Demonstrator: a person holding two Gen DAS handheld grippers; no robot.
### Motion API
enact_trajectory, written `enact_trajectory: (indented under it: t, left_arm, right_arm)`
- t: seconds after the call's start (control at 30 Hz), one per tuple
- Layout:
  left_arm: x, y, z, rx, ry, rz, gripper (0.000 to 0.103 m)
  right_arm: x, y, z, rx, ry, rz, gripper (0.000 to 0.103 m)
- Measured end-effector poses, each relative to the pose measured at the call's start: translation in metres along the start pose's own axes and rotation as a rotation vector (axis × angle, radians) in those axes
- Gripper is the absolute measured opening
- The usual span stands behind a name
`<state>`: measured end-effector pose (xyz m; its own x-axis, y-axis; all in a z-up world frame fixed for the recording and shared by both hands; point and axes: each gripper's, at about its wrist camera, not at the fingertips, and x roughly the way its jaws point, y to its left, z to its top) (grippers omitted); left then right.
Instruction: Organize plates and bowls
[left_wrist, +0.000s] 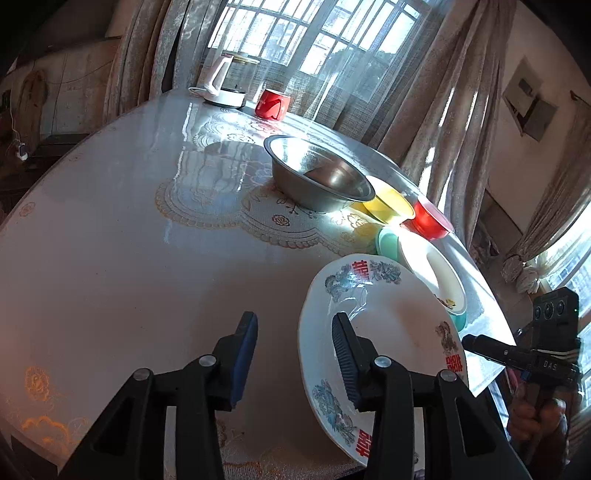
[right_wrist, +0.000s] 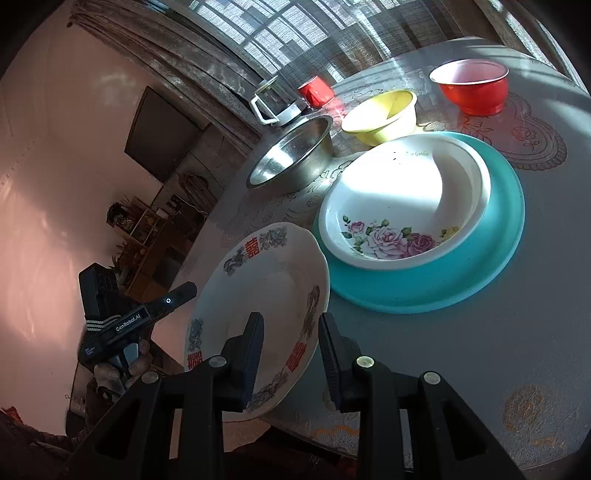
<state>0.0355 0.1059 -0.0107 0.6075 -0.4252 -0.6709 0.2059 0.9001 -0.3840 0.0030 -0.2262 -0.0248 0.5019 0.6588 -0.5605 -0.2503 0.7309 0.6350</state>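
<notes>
A white plate with red characters and blue dragons (left_wrist: 388, 325) (right_wrist: 266, 295) lies near the table's front edge. My left gripper (left_wrist: 295, 354) is open, its right finger over the plate, its left finger beside it. My right gripper (right_wrist: 291, 354) is open and straddles the plate's near rim. A white rose-patterned dish (right_wrist: 402, 199) (left_wrist: 439, 273) sits on a teal plate (right_wrist: 495, 258). Behind stand a steel bowl (left_wrist: 321, 173) (right_wrist: 291, 155), a yellow bowl (left_wrist: 391, 203) (right_wrist: 380, 116) and a red bowl (left_wrist: 428, 221) (right_wrist: 471, 86).
A red cup (left_wrist: 273, 103) (right_wrist: 316, 91) and a white kettle (left_wrist: 225, 83) (right_wrist: 275, 105) stand at the table's far edge by the curtained window. The round table (left_wrist: 129, 240) has a lace-patterned cover. The table edge runs close under both grippers.
</notes>
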Motion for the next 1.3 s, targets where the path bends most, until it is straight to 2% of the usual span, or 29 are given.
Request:
enact_trajectory:
  t: [0.17,0.43,0.53,0.6,0.8,0.87,0.97,1.07,1.13,1.2,1.3]
  left_arm:
    - [0.003,0.0,-0.006,0.008,0.008,-0.033,0.043]
    - [0.016,0.0,-0.013,0.0,0.052,-0.063,0.039]
    - [0.02,-0.002,-0.016,0.01,0.064,-0.05,0.029]
    - [0.022,-0.002,-0.017,0.01,0.074,-0.056,0.027]
    - [0.03,-0.008,-0.018,0.033,0.082,-0.047,0.026]
    - [0.031,-0.012,-0.019,0.057,0.072,-0.035,0.026]
    - [0.031,-0.014,-0.02,0.077,0.07,-0.03,0.025]
    - [0.031,-0.015,-0.02,0.086,0.07,-0.023,0.024]
    - [0.03,-0.017,-0.02,0.095,0.071,-0.016,0.024]
    - [0.029,-0.018,-0.022,0.104,0.07,-0.012,0.024]
    - [0.026,-0.02,-0.025,0.119,0.068,-0.013,0.024]
  right_arm:
    - [0.003,-0.002,0.0,-0.004,-0.013,-0.034,0.031]
    - [0.015,-0.005,-0.008,-0.008,0.034,-0.039,0.03]
    - [0.021,-0.006,-0.01,-0.015,0.028,-0.046,0.022]
    - [0.023,-0.006,-0.012,-0.027,0.02,-0.053,0.015]
    - [0.029,-0.012,-0.015,0.0,0.02,-0.001,0.015]
    - [0.032,-0.015,-0.017,0.012,0.025,0.009,0.021]
    - [0.032,-0.015,-0.017,0.01,0.02,0.022,0.02]
    - [0.033,-0.009,-0.017,-0.008,0.028,0.006,0.021]
    - [0.035,-0.002,-0.017,-0.044,0.033,-0.014,0.017]
    - [0.036,0.007,-0.017,-0.093,0.034,-0.071,0.016]
    - [0.035,0.011,-0.017,-0.117,0.032,-0.1,0.018]
